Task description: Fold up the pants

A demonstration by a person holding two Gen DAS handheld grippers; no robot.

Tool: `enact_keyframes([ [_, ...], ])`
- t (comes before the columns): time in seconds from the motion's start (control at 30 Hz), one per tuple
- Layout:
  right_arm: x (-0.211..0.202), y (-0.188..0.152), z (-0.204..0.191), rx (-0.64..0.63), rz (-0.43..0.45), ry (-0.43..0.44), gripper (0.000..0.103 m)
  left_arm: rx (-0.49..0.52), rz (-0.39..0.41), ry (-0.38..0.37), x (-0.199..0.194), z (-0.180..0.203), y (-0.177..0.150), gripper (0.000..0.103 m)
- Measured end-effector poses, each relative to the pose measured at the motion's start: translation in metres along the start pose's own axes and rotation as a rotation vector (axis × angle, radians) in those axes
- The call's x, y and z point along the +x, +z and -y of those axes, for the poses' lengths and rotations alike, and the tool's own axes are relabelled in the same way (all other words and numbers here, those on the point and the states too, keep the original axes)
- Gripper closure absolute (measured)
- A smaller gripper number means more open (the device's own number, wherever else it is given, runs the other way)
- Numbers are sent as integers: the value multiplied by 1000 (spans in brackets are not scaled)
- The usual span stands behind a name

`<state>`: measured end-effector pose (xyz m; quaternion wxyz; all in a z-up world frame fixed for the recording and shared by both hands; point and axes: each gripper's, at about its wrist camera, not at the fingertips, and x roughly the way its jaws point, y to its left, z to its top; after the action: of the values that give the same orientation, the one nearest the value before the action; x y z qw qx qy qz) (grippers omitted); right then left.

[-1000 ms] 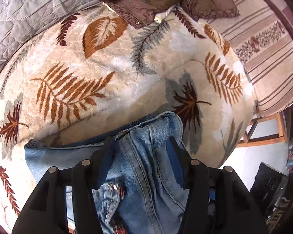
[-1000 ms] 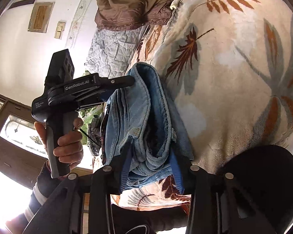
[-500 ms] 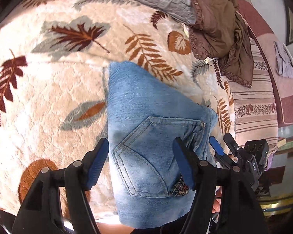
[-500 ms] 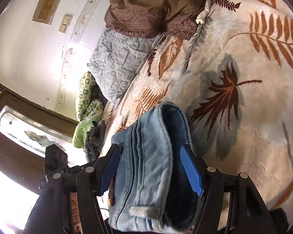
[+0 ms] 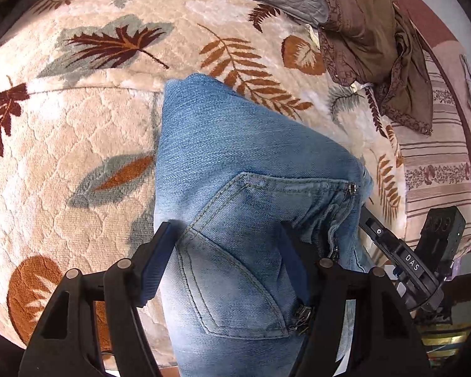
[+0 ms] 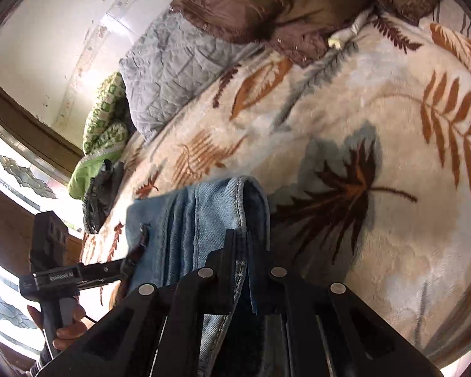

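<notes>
Leaf-print blanket (image 5: pixel 78 132) | left gripper (image 5: pixel 226 260) released | right gripper (image 6: pixel 240 251) pinching jeans (image 5: pixel 241 163)

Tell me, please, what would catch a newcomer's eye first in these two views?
The folded blue jeans stand out first, lying in the middle of a cream blanket printed with rust and grey leaves. The right tool is pinched shut on a fold of the denim at the jeans' edge, while the left tool straddles the back pocket. A crumpled brown cloth lies at the far end of the bed.
</notes>
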<state>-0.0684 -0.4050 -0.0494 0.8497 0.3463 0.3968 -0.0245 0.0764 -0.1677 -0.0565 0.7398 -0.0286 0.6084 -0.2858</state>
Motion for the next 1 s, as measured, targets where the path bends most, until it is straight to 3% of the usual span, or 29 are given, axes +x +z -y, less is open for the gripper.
enact_keyframes([
  [0.1, 2, -5, -4, -17, 11, -17, 96, 7, -10, 15, -8, -2, 0, 37],
  [0.2, -21, -4, -1, 55, 39, 54, 90, -20, -2, -19, -29, -12, -10, 38],
  [0.23, -30, -5, 0, 70, 40, 84, 83, -18, 2, -29, -37, -13, -16, 37],
  [0.3, -45, -14, 0, 96, 17, 140, 53, -8, -7, -73, -47, -11, -30, 36],
  [0.33, -50, -20, 2, 112, 4, 160, 31, -1, -19, -98, -49, -11, -37, 36],
  [0.37, -54, -27, 2, 127, -1, 177, 28, 6, -36, -117, -47, -10, -44, 34],
  [0.43, -52, -39, 2, 145, -36, 212, 28, 12, -79, -148, -35, -10, -55, 31],
  [0.5, -42, -49, -1, 143, -63, 171, 28, -8, -98, -127, -27, -8, -62, 31],
  [0.53, -38, -53, -6, 114, -75, 158, 43, -17, -90, -130, -30, -7, -65, 31],
  [0.57, -37, -56, -14, 75, -82, 152, 87, -11, -79, -137, -35, -4, -66, 31],
  [0.6, -41, -57, -24, 31, -76, 143, 91, 5, -65, -144, -41, 0, -67, 31],
  [0.67, -63, -58, -41, -70, 26, 113, 91, 33, -43, -138, -47, 7, -70, 31],
  [0.73, -73, -59, -47, -119, 60, 48, 91, 62, -47, -109, -40, 15, -73, 31],
  [0.8, -59, -62, -39, -125, 4, -21, 92, 104, -61, -40, -24, 22, -78, 30],
  [0.9, -30, -75, -31, -161, -83, -118, 90, 157, -44, 1, -20, 27, -84, 26],
  [1.0, -39, -68, -30, -129, -78, -98, 80, 160, -44, -35, -34, 23, -82, 27],
])
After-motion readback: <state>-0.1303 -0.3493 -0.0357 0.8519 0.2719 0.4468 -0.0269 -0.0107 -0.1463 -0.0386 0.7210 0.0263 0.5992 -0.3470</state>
